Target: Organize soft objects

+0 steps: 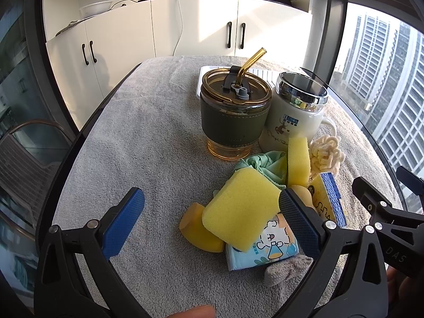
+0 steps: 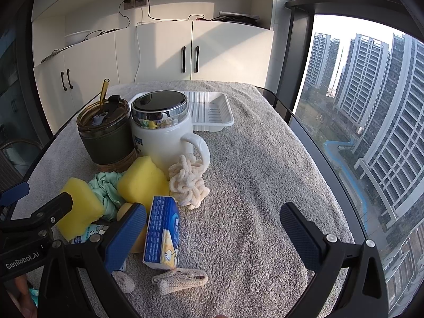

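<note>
A pile of soft things lies on the grey towel (image 1: pixel 148 143): a flat yellow sponge (image 1: pixel 239 208), an upright yellow sponge (image 1: pixel 298 160), a green cloth (image 1: pixel 265 165), a cream knotted yarn piece (image 2: pixel 188 180), a cartoon tissue pack (image 1: pixel 267 249), a blue tissue pack (image 2: pixel 161 234), a yellow rounded piece (image 1: pixel 197 229) and beige socks (image 2: pixel 180 278). My left gripper (image 1: pixel 212 221) is open, its jaws around the flat sponge, not touching. My right gripper (image 2: pixel 213 234) is open and empty, with the blue tissue pack just inside its left finger.
A dark-sleeved amber cup with a straw (image 1: pixel 234 116) and a white lidded mug (image 2: pixel 164 135) stand behind the pile. A white ribbed tray (image 2: pixel 209 111) lies at the far end. The table's dark rim (image 2: pixel 326 159) runs along the window side. White cabinets (image 1: pixel 185 26) stand beyond.
</note>
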`<state>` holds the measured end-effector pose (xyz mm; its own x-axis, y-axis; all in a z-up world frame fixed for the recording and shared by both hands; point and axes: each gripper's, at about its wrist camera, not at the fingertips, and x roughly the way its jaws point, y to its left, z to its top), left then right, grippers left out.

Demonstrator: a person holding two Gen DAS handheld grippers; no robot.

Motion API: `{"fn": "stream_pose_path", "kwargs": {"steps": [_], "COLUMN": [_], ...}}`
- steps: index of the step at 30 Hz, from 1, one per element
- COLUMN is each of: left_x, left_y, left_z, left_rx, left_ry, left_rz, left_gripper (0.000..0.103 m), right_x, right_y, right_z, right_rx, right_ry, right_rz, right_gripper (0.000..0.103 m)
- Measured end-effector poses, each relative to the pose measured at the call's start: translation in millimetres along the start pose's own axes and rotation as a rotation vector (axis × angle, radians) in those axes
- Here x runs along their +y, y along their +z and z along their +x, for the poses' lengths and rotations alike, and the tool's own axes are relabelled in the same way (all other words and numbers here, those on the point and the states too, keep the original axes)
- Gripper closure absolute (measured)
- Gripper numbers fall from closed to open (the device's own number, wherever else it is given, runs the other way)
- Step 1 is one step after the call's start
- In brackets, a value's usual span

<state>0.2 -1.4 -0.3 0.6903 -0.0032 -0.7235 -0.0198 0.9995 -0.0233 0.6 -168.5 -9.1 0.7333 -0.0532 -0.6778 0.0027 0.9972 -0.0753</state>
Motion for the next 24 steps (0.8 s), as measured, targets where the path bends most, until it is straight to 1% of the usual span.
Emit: {"fn": "stream_pose_path", "kwargs": {"steps": [24], "left_x": [1.2], "left_y": [-1.2], "left_z": [0.0], "left_rx": [0.001], "left_ry": [-0.002], "left_rz": [-0.001], "left_gripper": [0.000], "right_x": [-0.9], "right_y": [-1.2], "right_z": [1.8], "right_rx": [-0.001], "right_ry": [0.000], "right_rz": [0.000], "right_gripper": [0.000]}}
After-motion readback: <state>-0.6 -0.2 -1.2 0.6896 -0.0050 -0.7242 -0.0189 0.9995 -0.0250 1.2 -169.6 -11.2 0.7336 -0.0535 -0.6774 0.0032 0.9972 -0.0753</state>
